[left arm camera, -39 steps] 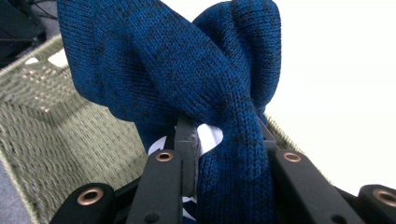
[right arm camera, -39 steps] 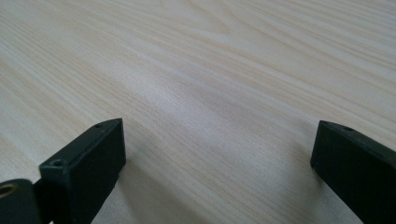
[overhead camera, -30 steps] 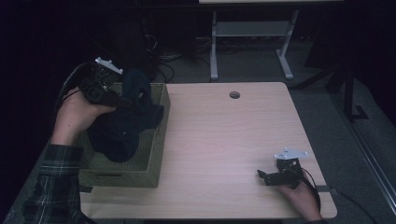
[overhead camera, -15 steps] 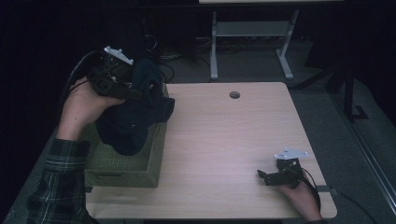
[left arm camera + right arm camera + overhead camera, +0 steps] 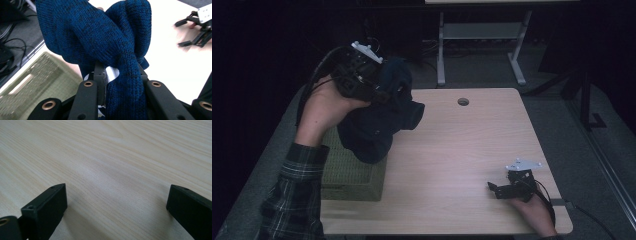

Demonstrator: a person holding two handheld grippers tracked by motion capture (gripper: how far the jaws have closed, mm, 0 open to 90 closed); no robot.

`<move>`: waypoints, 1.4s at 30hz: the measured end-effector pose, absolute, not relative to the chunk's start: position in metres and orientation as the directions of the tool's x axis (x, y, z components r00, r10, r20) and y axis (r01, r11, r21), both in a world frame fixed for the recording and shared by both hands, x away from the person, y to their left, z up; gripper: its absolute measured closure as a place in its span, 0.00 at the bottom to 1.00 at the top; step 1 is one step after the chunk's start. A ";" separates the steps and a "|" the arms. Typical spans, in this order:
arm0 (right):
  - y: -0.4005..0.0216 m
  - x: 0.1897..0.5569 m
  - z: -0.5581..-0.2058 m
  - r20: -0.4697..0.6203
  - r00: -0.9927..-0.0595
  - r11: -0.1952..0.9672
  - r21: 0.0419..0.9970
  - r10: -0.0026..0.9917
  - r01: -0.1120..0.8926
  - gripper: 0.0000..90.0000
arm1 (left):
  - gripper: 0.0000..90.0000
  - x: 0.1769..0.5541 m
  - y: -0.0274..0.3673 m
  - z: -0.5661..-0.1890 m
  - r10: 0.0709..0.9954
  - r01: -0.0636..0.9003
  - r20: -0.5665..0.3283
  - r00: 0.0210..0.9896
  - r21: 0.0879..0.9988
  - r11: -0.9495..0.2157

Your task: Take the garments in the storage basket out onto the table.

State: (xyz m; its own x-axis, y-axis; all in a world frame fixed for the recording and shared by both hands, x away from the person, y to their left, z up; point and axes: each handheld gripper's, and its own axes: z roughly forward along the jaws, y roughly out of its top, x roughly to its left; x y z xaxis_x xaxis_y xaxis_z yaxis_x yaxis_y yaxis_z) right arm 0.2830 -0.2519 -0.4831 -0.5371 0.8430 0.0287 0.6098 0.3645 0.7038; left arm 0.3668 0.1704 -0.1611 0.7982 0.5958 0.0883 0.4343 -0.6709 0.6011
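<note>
hanging from the left gripper (image 5: 379,95) is a dark blue knit garment (image 5: 379,125), bunched up, lifted above the olive woven basket (image 5: 349,175) at the table's left edge; lowest folds of the garment hang just over the basket's near right corner, can't tell if they touch it. in the left gripper view the jaws are pinched on a thick fold of the blue knit (image 5: 125,82), fabric squeezed between them and spilling up and over both tips, a bit of white showing behind the fold. basket (image 5: 32,85) sits below and to the left there, light wood table (image 5: 172,62) to the right. left hand (image 5: 324,107) grips the tool from behind, plaid sleeve (image 5: 294,195) below it. right gripper (image 5: 499,189) rests low at the table's near right corner, well apart from the garment, jaws spread wide with bare table (image 5: 112,170) between them, nothing held. small round hole (image 5: 463,101) in the table top near the far edge.
</note>
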 end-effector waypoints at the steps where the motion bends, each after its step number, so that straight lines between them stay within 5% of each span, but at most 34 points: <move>1: -0.252 0.283 -0.483 0.029 -0.537 0.364 0.704 0.843 0.610 0.03 | 0.80 0.367 0.167 -0.162 0.591 0.431 0.087 0.802 0.601 -0.673; 42: -0.252 0.283 -0.483 0.030 -0.536 0.362 0.705 0.844 0.610 0.03 | 0.80 0.369 0.018 -0.243 0.394 0.357 -0.071 0.917 0.589 -0.725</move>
State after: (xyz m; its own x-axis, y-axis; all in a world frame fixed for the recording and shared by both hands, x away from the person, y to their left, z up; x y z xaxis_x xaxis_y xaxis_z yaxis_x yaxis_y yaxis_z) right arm 0.2830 -0.2519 -0.4830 -0.5358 0.8438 0.0296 0.6095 0.3623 0.7052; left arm 0.3691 0.0180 -0.2433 0.9165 0.3936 -0.0713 0.3570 -0.7248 0.5893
